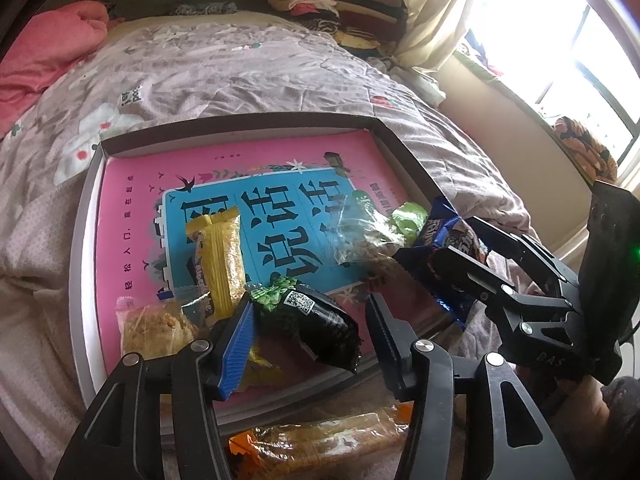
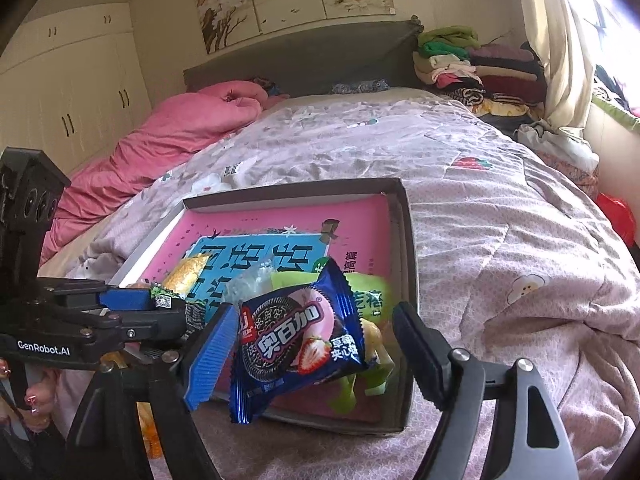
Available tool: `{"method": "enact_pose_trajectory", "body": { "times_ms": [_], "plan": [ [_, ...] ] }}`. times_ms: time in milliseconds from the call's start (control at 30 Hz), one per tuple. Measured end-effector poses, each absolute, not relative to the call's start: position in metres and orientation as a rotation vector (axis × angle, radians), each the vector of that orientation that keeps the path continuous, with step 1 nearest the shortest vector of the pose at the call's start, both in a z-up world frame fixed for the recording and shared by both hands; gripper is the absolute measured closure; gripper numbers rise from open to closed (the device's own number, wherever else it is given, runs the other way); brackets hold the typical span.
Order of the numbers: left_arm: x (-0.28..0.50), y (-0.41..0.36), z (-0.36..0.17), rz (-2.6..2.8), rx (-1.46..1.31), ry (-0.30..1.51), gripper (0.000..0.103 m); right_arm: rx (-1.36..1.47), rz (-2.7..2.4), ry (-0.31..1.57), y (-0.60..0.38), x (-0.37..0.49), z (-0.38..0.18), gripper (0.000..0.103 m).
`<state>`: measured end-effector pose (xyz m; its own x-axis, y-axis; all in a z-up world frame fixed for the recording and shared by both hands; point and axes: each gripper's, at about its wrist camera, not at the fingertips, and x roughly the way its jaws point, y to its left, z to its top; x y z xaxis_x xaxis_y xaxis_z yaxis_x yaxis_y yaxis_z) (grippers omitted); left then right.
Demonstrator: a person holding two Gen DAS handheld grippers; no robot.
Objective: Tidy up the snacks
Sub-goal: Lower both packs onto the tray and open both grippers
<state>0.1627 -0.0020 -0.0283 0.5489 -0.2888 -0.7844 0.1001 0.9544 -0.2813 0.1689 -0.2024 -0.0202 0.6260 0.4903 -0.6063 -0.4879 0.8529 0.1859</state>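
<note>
Looking left to right across my two wrist views, I see a shallow box [image 1: 86, 216] lying on the bed [image 1: 240, 76], its floor a pink and blue printed sheet [image 1: 276, 216] with large Chinese characters that I read upside down and only in part.

At the left a pale crumbly snack [image 1: 154, 330] lies in a clear wrapper, next to a yellow bar [image 1: 222, 258] whose lettering is too small to make out. My left gripper [image 1: 310, 330] has its jaws about half open around a black packet [image 1: 316, 326] with a QR code and green peas printed at its top end; the packet rests on the box floor between the pads, and I cannot tell whether the left pad touches it. Its brand faces away.

Further right lie a clear crinkled bag [image 1: 360, 236] and a green packet [image 2: 370, 296], mostly hidden.

My right gripper [image 2: 314, 354] stands wide, and a blue biscuit packet [image 2: 298, 344] reading 奥百加, with a strawberry pictured, sits between the jaws against the left pad, clear of the right one, over the box's near edge.

The left tool's side reads GenRobot.AI. An orange packet [image 1: 320, 446] below the left jaws is cut off.
</note>
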Motion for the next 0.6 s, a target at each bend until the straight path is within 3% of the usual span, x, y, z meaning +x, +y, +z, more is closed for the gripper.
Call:
{"method": "enact_pose_trajectory", "body": {
  "times_ms": [600],
  "plan": [
    [0.147,0.002,-0.003,-0.217,-0.217,0.911,0.035,0.088,0.552,0.649,-0.225,0.165,-0.004,0.021]
  ]
}}
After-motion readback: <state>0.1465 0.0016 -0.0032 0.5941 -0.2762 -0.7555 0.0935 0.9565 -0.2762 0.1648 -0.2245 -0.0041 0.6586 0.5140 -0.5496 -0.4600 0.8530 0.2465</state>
